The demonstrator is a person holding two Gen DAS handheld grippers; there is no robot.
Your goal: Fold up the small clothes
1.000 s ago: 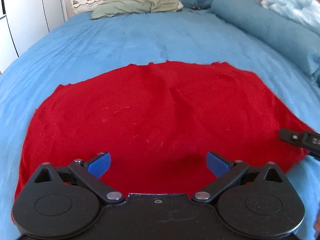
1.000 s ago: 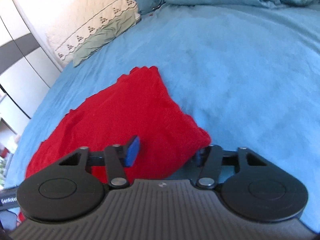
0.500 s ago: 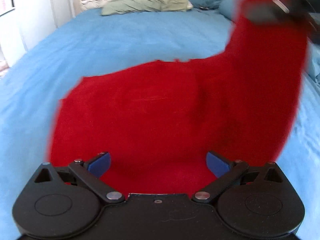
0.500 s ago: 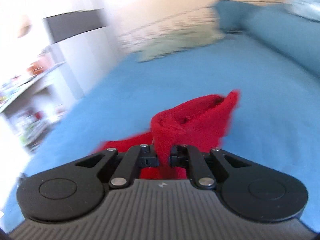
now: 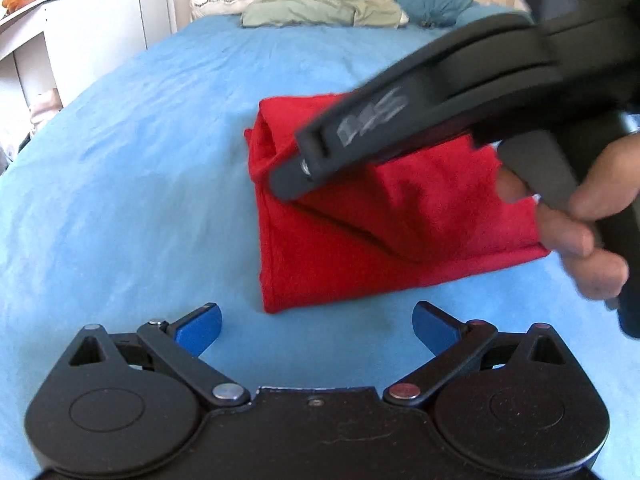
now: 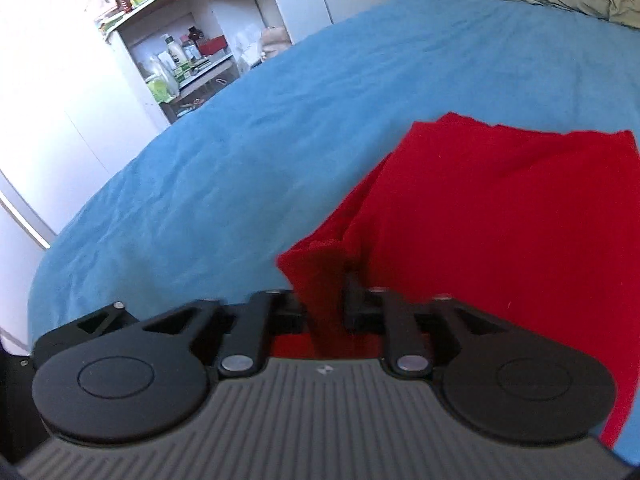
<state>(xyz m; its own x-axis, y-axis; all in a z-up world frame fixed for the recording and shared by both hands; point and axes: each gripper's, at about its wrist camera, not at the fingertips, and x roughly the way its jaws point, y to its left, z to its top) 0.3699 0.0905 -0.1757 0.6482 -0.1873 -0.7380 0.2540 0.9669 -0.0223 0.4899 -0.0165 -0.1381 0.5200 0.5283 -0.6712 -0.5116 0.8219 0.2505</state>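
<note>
A red garment (image 5: 360, 248) lies folded over on the blue bedsheet (image 5: 140, 160). My right gripper (image 5: 288, 180), held by a hand (image 5: 580, 240), reaches in from the right above the garment, and the folded-over layer rises to its tip. In the right wrist view a corner of the red garment (image 6: 500, 220) stands between the fingers of my right gripper (image 6: 326, 304). Its jaws are opening with the cloth still pinched. My left gripper (image 5: 316, 330) is open over bare sheet just short of the garment's near corner, with nothing between its blue pads (image 5: 200, 330).
Pillows (image 5: 320, 12) and a teal bolster lie at the head of the bed. White cupboards (image 5: 24, 40) and an open shelf with bottles (image 6: 180, 60) stand beyond the bed's left side. Bare sheet (image 6: 280, 140) spreads left of the garment.
The right gripper shut on the garment's right edge, lifted it and carried it leftward over the rest, halving the spread. The left gripper backed off the cloth onto bare sheet.
</note>
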